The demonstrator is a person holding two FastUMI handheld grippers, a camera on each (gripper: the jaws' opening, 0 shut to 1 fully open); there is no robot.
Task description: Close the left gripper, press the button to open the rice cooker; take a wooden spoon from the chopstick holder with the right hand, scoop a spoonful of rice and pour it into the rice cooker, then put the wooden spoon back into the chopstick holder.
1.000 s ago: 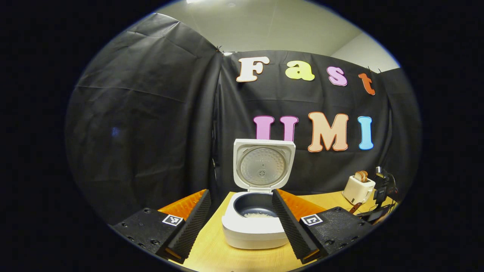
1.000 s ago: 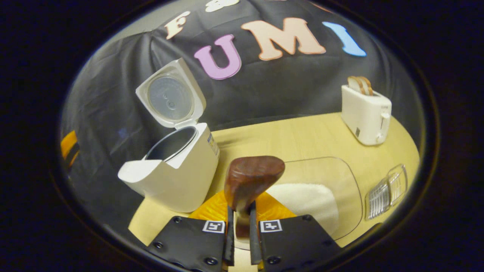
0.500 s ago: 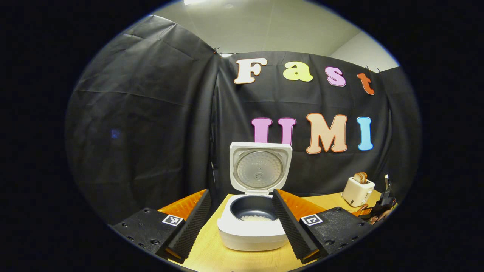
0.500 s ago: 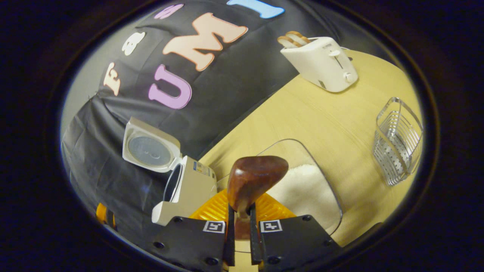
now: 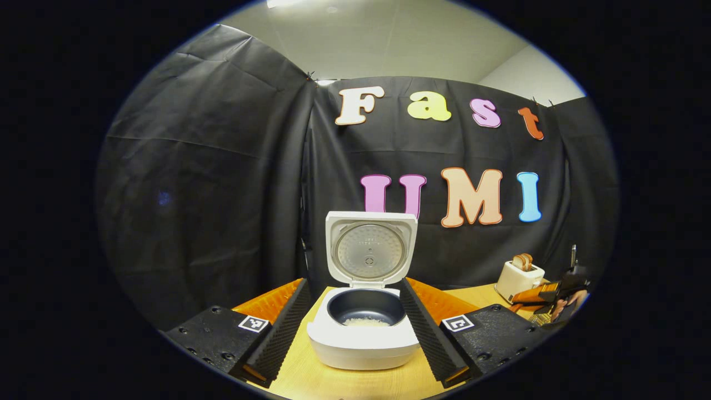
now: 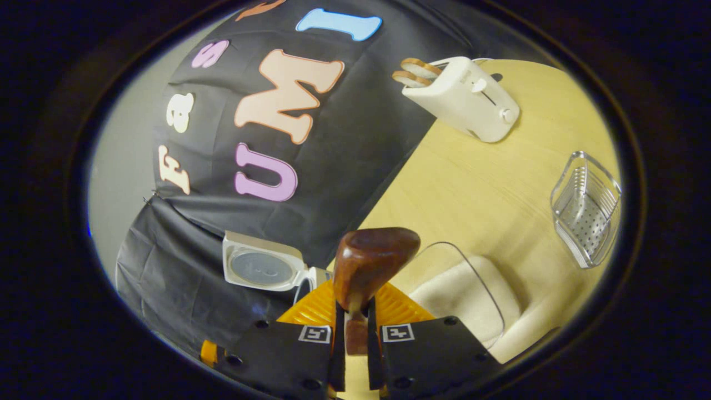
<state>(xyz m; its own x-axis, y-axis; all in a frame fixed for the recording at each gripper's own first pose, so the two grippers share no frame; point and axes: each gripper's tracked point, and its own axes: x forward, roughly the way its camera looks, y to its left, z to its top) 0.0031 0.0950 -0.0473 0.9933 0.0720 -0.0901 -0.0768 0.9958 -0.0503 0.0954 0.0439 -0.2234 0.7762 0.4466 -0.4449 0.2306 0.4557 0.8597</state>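
While the left gripper [image 5: 355,328] hangs with its jaws spread wide and nothing between them, the rice cooker [image 5: 364,333] sits framed in the gap on the wooden table [image 5: 311,380], lid [image 5: 370,253] flipped upright. A small patch of rice [image 5: 365,321] lies at the bottom of the dark inner pot. In the same view the white toaster [image 5: 517,278] stands far right with toast in its slots, and next to it what looks like the other gripper and a hand, too small and dark to be sure.

The right gripper [image 6: 354,336] is clamped on the wooden spoon [image 6: 369,264], both fingers pressing the neck, bowl sticking up ahead. Right gripper view is rolled hard: the table [image 6: 472,183] runs diagonally. The clear container [image 6: 466,294] with the white rice heap sits just right of the spoon bowl. The clear perforated chopstick holder [image 6: 586,208] stands at the right edge, well apart from the spoon; a toaster [image 6: 464,97] is up top.

Versus half a second ago: the right view has rolled further, the cooker has slid lower and is now mostly behind the spoon and fingers, and the chopstick holder looks more end-on. In the left view the cooker has drifted left and sits more centred between the fingers. Both grips are unchanged.
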